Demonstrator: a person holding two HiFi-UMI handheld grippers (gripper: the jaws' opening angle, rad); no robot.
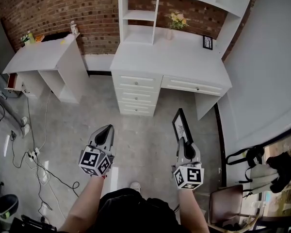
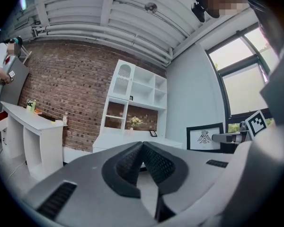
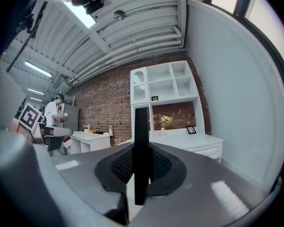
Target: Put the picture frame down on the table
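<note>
Left gripper [image 1: 105, 130]: jaws closed together, nothing between them.

Right gripper [image 1: 183, 142]: clamped on the picture frame [image 1: 180, 124]. The frame stands on edge and projects ahead of the jaws, its face turned toward the left gripper. Its long axis appears to run forward.

The white table [image 1: 155, 62] lies straight ahead of both grippers, well apart. The right gripper is the nearer to it and the only one loaded.

Containers: a flower vase [image 1: 170, 32] holds flowers at the table's far side. The drawers [image 1: 136, 89] are closed, so their contents are hidden.
</note>
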